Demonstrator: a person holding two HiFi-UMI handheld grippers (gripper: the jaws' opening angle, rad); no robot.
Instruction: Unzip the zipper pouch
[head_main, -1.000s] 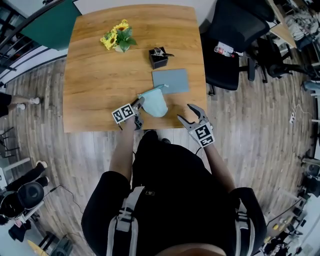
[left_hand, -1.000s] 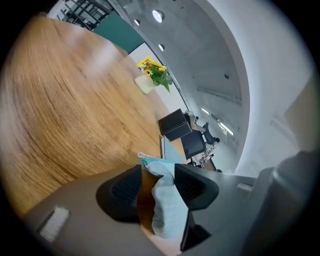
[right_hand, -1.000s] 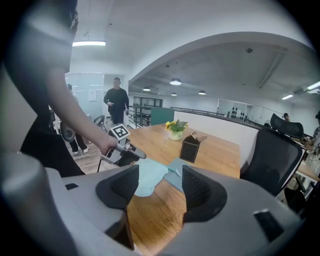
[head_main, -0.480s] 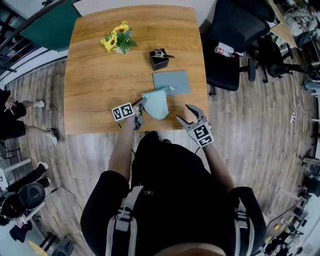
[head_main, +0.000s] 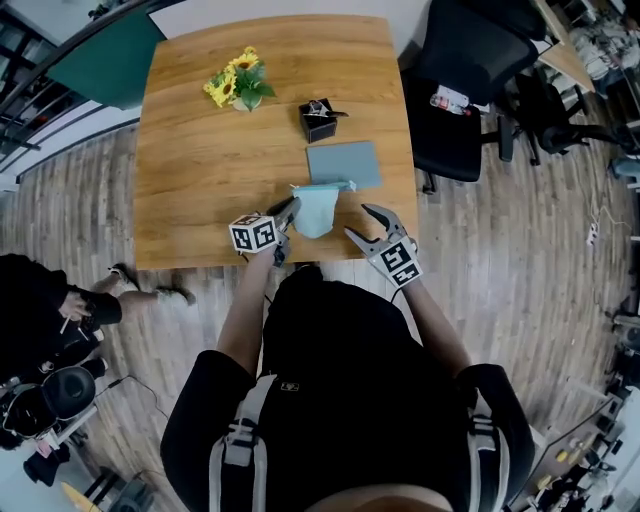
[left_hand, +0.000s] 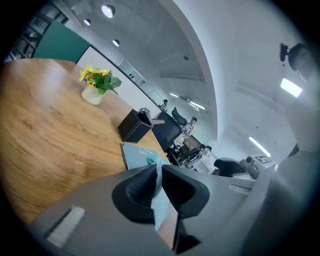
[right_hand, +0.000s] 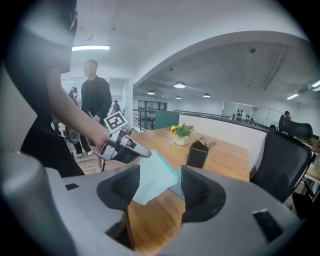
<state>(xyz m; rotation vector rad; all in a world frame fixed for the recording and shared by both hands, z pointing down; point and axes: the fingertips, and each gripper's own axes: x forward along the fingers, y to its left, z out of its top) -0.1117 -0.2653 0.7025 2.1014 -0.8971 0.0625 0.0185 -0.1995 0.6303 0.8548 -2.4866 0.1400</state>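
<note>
item: wooden table (head_main: 190, 170), listed from its near edge outward. left gripper (head_main: 288, 208): jaws have just been closing and now pinch a fold of the teal zipper pouch (head_main: 316, 212) at its left end, with fabric filling the slot between the pads. pouch: hangs from that pinch by the near edge, right of centre, apparently clear of the wood, though no view settles that. right gripper (head_main: 356, 220): jaws wide apart, nothing in them; the pouch shows through the gap but lies beyond the tips, untouched. key relation: the pouch lies ahead and to the left of the right gripper. its darker top strip, judged to be the zipper, runs sideways from the left gripper toward the table's right edge, so the right gripper is the nearer to the free end. zipper pull: not made out in any view. behind, toward the right edge: grey flat pad (head_main: 343, 163), its near edge partly covered by the pouch. further back: black box (head_main: 318, 118). far left: flowers in a small pot (head_main: 238, 82). beyond the right edge: office chair (head_main: 470, 60).
</note>
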